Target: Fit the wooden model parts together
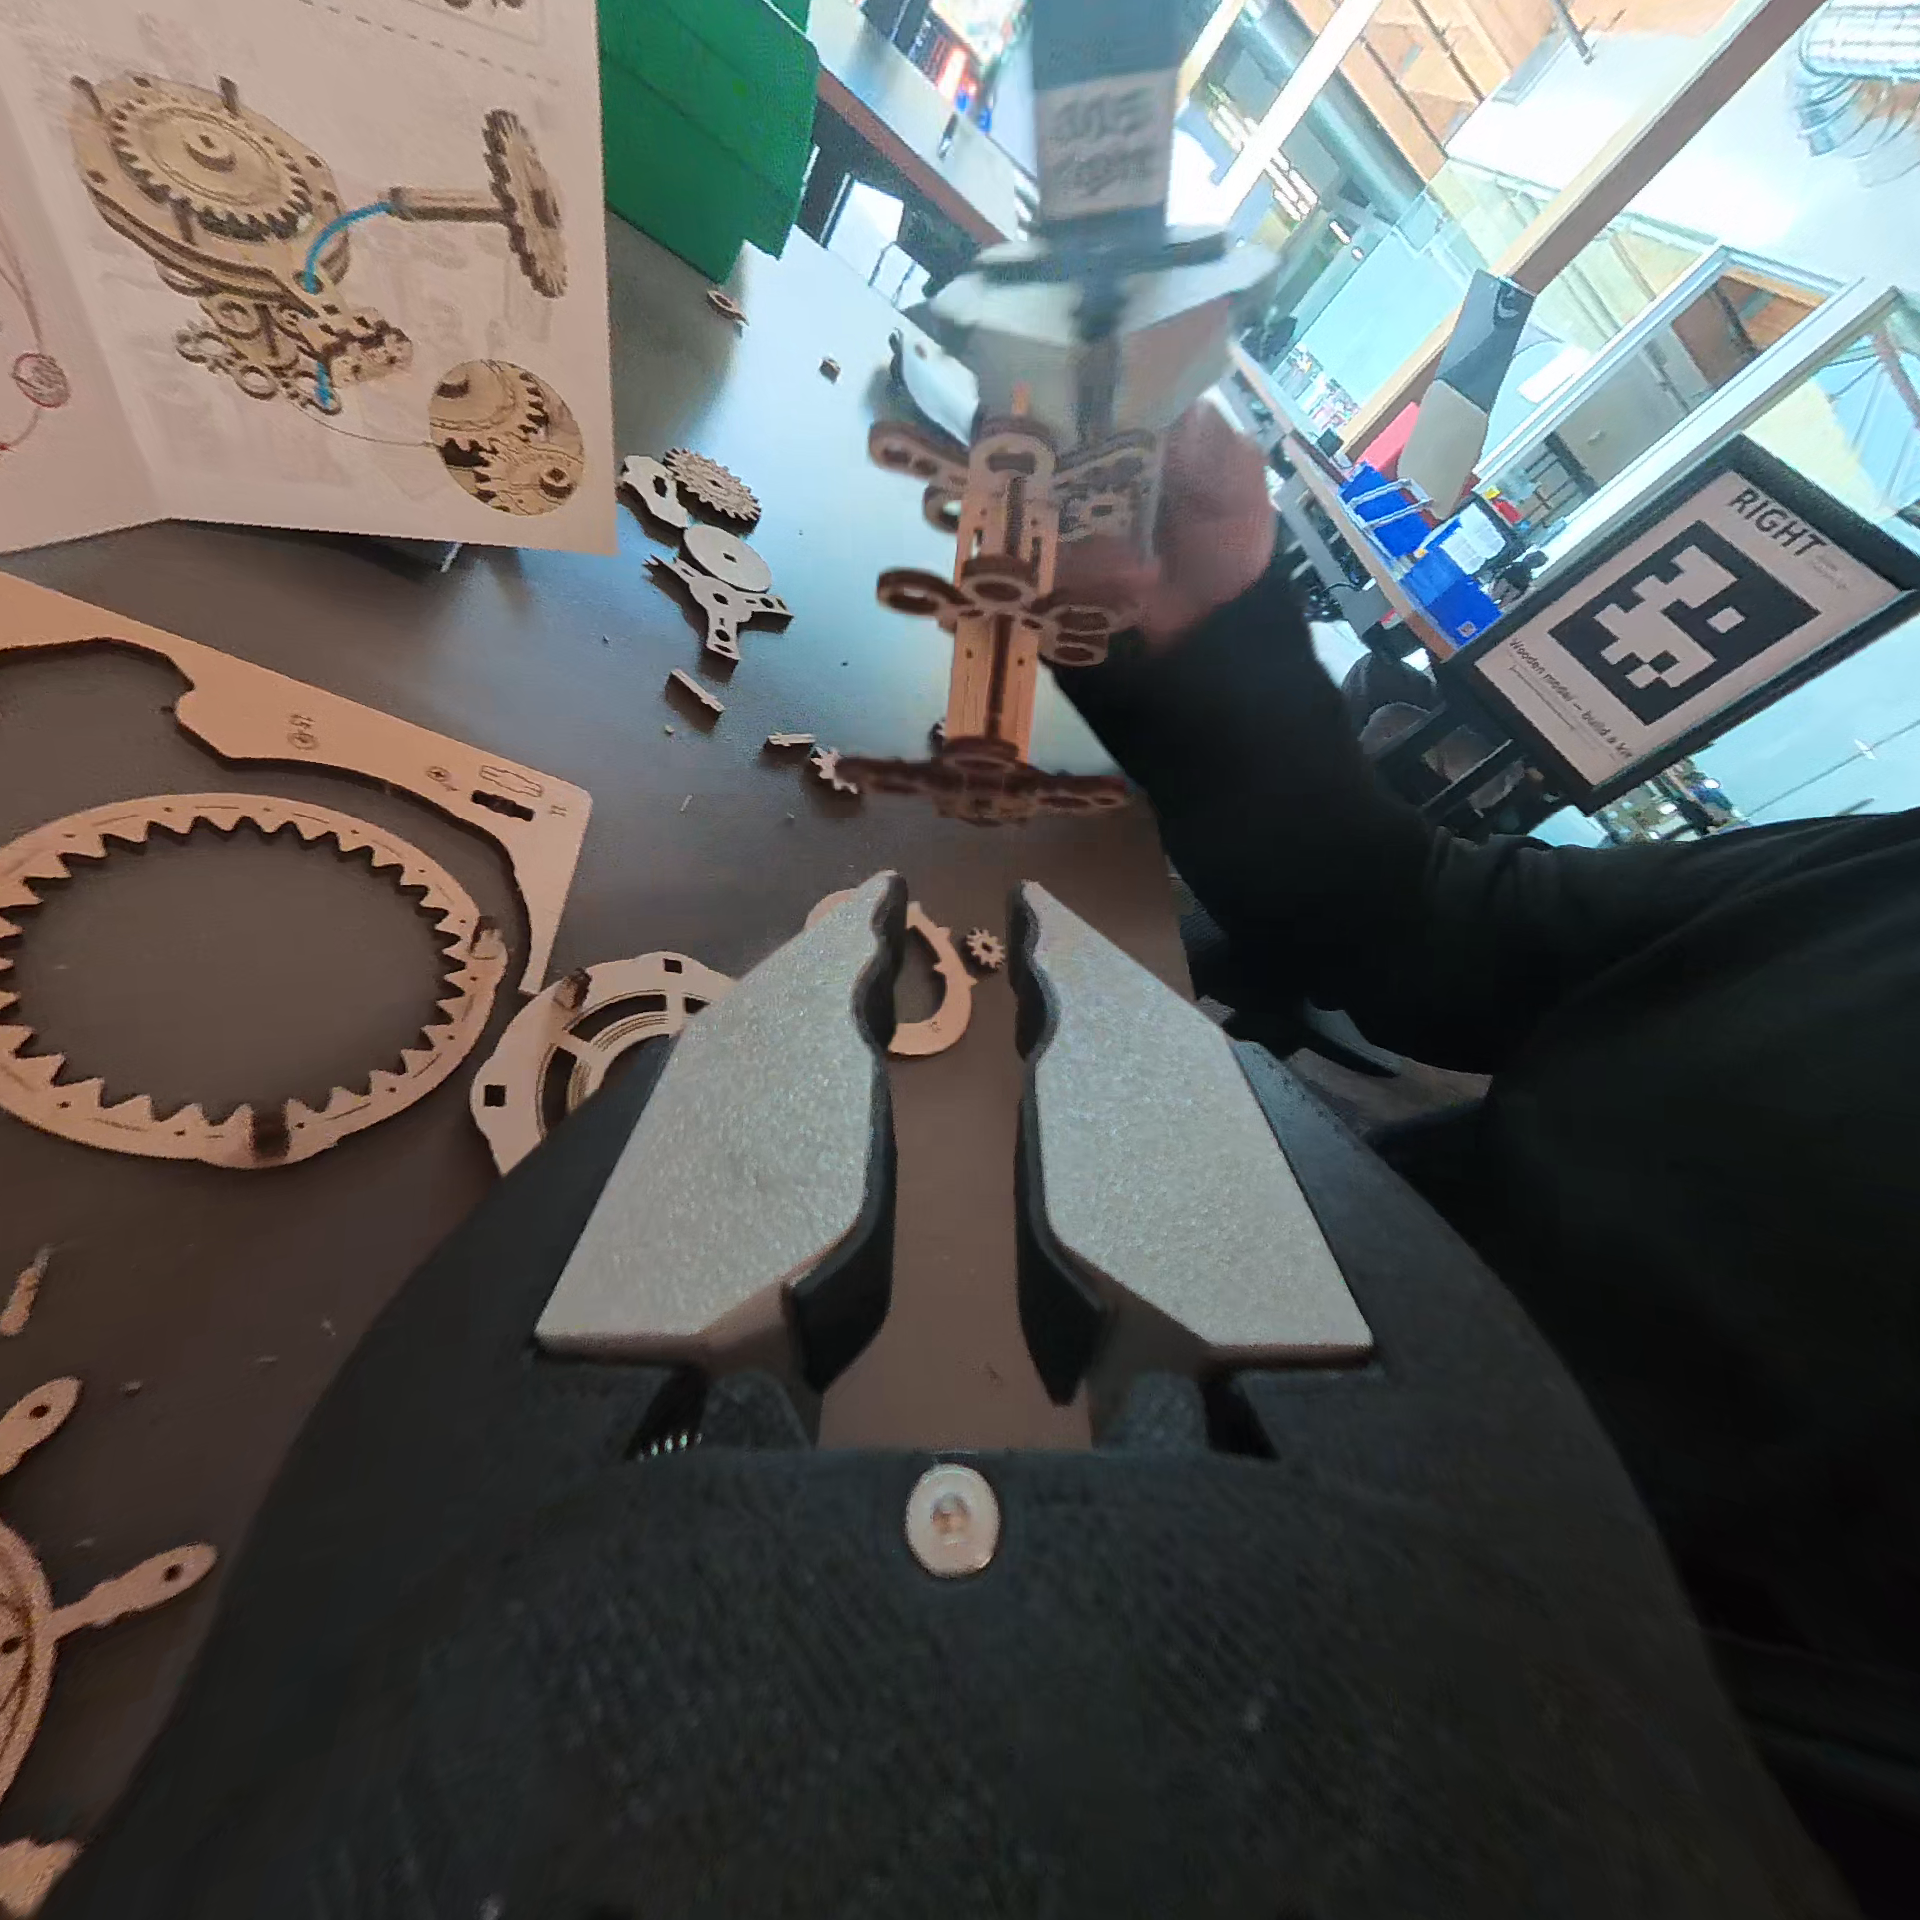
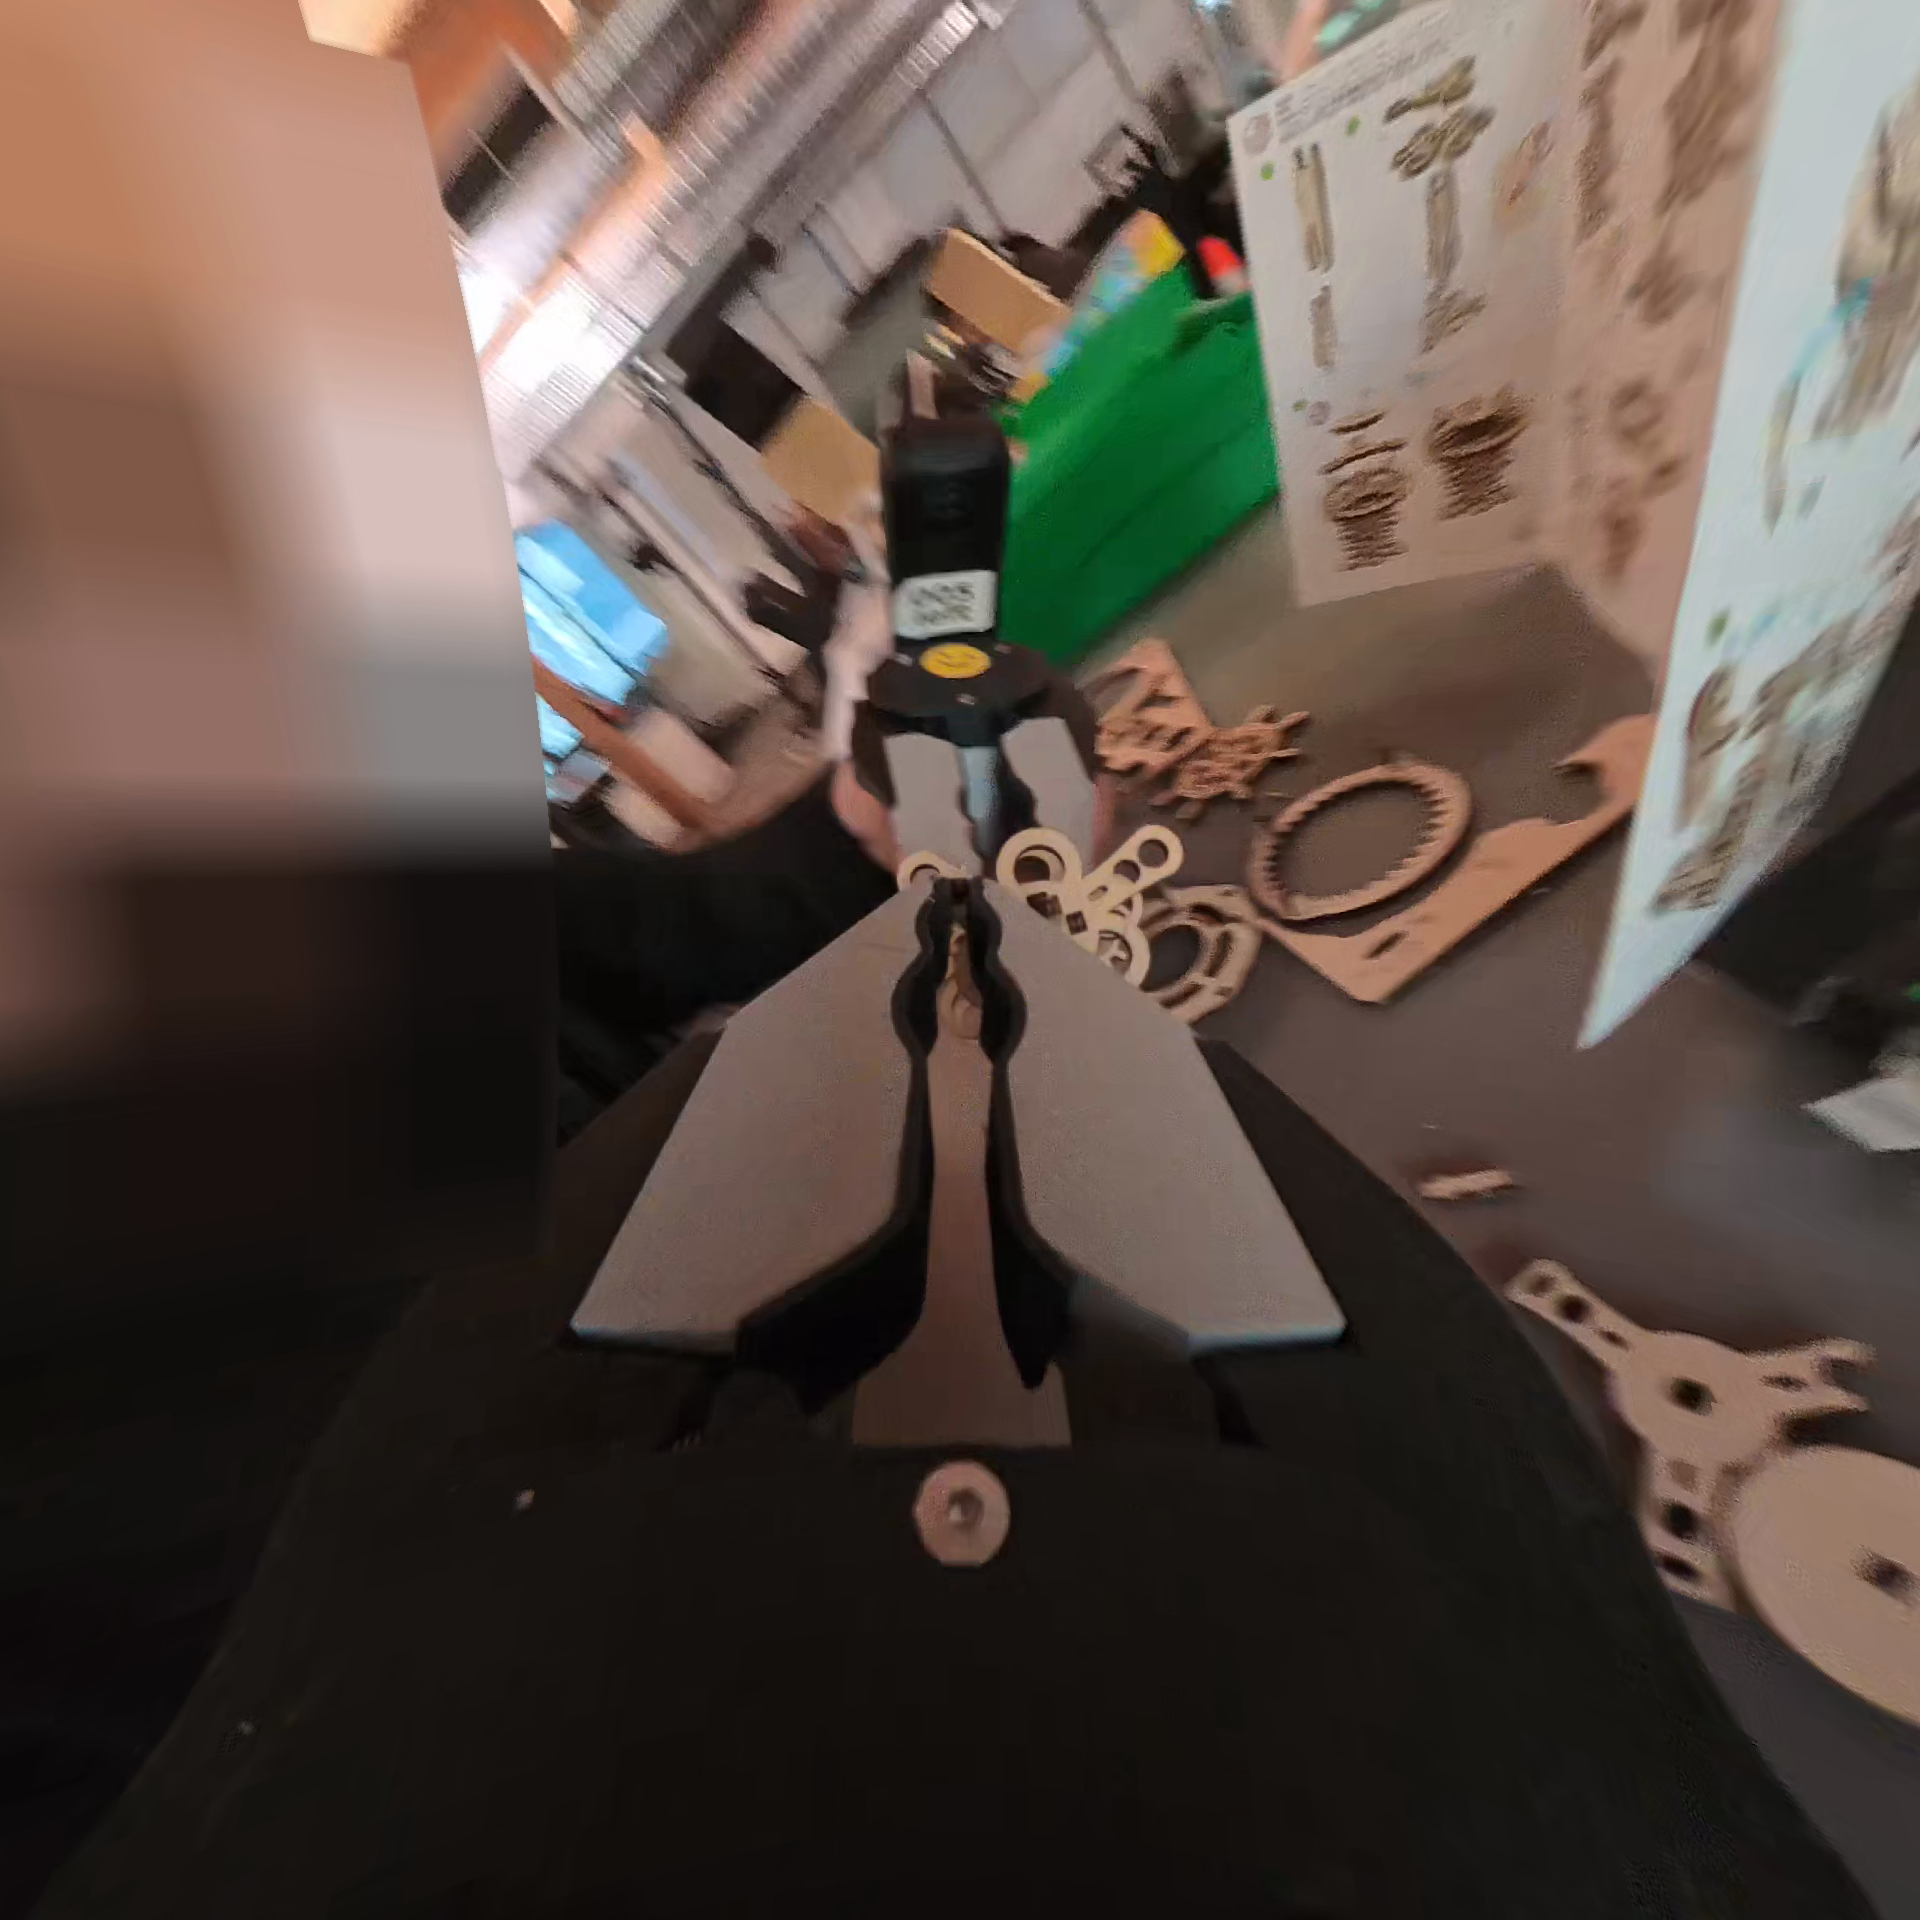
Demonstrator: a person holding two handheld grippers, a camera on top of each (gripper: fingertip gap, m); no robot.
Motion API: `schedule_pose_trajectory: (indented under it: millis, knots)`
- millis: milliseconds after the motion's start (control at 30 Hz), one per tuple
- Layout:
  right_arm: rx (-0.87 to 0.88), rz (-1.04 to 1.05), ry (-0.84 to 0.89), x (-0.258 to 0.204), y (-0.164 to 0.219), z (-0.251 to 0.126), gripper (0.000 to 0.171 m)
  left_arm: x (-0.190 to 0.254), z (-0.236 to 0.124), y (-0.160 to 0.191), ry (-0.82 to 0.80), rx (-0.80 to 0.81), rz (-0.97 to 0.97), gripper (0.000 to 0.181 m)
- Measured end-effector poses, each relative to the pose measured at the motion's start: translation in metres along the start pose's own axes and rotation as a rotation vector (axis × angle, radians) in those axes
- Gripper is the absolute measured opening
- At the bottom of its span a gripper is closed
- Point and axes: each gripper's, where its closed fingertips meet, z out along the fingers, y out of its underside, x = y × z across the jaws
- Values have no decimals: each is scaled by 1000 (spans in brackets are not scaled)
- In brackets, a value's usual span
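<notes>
My left gripper (image 1: 956,914) is open and empty, low over the dark table (image 1: 831,436). A small wooden gear (image 1: 982,948) and a curved wooden piece (image 1: 930,1003) lie just beyond its fingertips. Ahead and above, my right gripper (image 1: 1086,416) holds a wooden shaft with several three-armed hubs (image 1: 992,613) pointing down toward the left gripper. In the right wrist view my right gripper (image 2: 956,894) is shut on that shaft (image 2: 961,1008). Its pale hubs (image 2: 1101,883) stick out past the tips. The left gripper (image 2: 985,831) faces it, fingers apart.
A folded instruction sheet (image 1: 312,260) stands at the back left. A wooden sheet with a ring gear (image 1: 239,977), a round frame piece (image 1: 582,1039) and loose cut parts (image 1: 717,571) lie on the table. A green box (image 1: 707,125) stands behind. A person's black sleeve (image 1: 1351,831) is on the right.
</notes>
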Motion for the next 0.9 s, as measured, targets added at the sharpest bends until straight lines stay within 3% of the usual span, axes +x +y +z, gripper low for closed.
schedule_pose_trajectory:
  millis: [33, 167, 367, 667, 900]
  knots:
    - [-46, -90, 88, 0, 1, 0, 0, -1, 0, 0, -8, -1, 5, 15]
    - [-246, -360, 364, 5, 14, 5, 0, -3, 2, 1, -18, -11, 10, 15]
    - [-460, -646, 611, 27, 32, 23, 0, -2, 2, 2, -22, -11, 20, 15]
    - [-529, -804, 773, 37, 21, 20, 0, -2, 2, 2, -27, -15, 28, 15]
    - [-507, -717, 714, 41, 24, 25, 0, -2, 2, 2, -24, -16, 22, 15]
